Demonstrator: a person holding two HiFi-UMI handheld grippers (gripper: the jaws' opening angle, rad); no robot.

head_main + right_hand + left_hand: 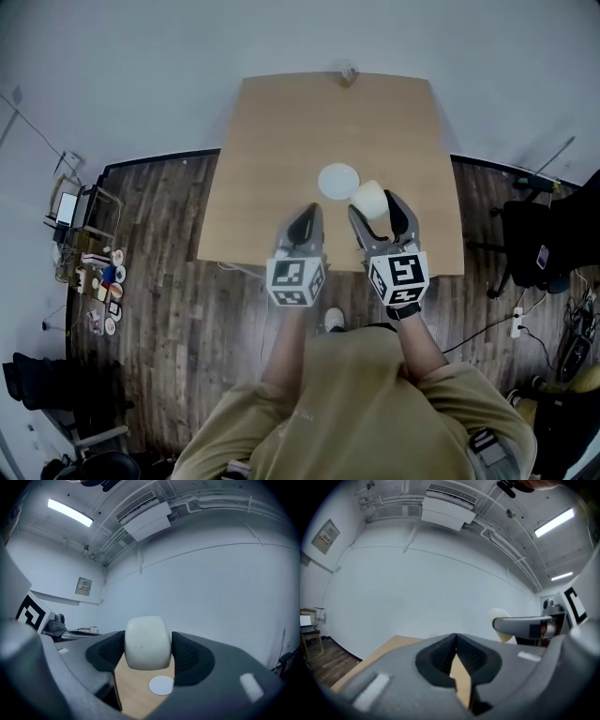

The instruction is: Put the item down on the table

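Right fingers (190,660) round one cup (147,641); one saucer (338,180)

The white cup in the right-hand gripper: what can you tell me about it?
The white cup is smooth, cream-white and rounded, perhaps ceramic. Its opening cannot be made out. The right gripper clamps it by two opposite sides, and nothing else touches it. It hangs above the wooden table, close to a small white disc lying there.

Cream-white, smooth, rounded cup-like item (372,199), plain surface. Clamped by its sides between the jaws of the right hand-held gripper (376,205), held above the table (272,169), at 4 o'clock of the white round disc (338,180).
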